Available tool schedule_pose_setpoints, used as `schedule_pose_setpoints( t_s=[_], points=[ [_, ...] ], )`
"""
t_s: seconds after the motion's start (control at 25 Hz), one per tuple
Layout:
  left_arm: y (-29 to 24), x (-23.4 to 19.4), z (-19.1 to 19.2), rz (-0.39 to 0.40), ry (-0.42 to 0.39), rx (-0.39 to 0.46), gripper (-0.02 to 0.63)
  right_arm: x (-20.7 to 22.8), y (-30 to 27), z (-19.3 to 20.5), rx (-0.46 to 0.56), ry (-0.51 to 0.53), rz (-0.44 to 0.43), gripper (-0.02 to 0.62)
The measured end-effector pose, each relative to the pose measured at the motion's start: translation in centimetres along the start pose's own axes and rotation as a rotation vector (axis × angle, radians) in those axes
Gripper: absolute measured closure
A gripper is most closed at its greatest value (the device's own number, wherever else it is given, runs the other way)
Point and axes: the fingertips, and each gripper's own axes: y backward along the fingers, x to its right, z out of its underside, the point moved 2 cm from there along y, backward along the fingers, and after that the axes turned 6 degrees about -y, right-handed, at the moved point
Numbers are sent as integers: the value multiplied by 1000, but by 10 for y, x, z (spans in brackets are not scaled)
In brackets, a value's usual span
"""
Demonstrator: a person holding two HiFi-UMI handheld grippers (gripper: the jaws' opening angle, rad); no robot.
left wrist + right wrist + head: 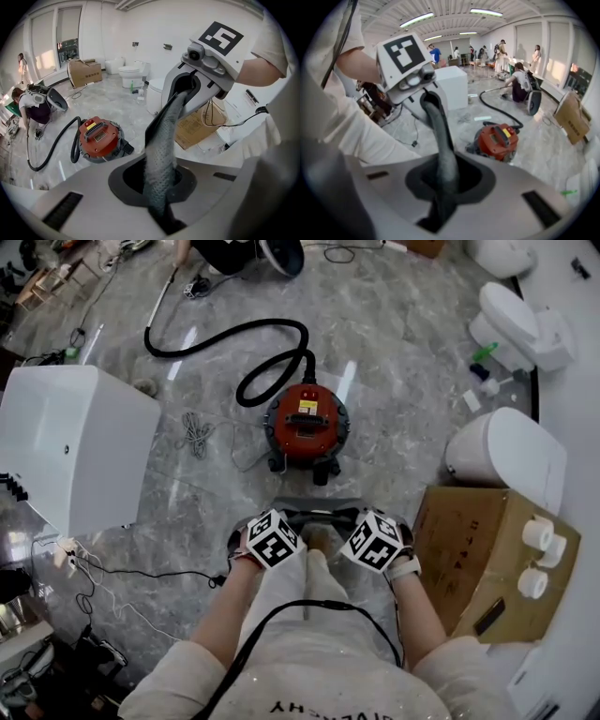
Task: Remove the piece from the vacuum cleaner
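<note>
Though near, box (469,545) clear of vacuum (307,423)

The piece (161,140) between left tool (169,224) and right tool (436,220) is matt grey dimpled cloth. Beyond them, the vacuum cleaner (307,421) is glossy red plastic; the floor (394,324), polished stone.

**Floor tally by kind**

One red vacuum cleaner (307,423) at twelve o'clock, with one black hose (225,331). One grey piece (314,512). Two grippers: left gripper (162,221), right gripper (436,218). One white cabinet (66,442) at nine. Three toilets (518,326) at two. One cardboard box (459,540) at four; three paper rolls (537,533).
</note>
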Motion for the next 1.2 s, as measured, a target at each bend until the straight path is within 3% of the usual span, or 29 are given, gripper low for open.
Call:
schedule_pose_setpoints(
  t_s=[1.2],
  points=[
    [106, 40, -36, 49, -50, 38, 572, -49, 96, -46, 45, 45, -16, 551]
  ],
)
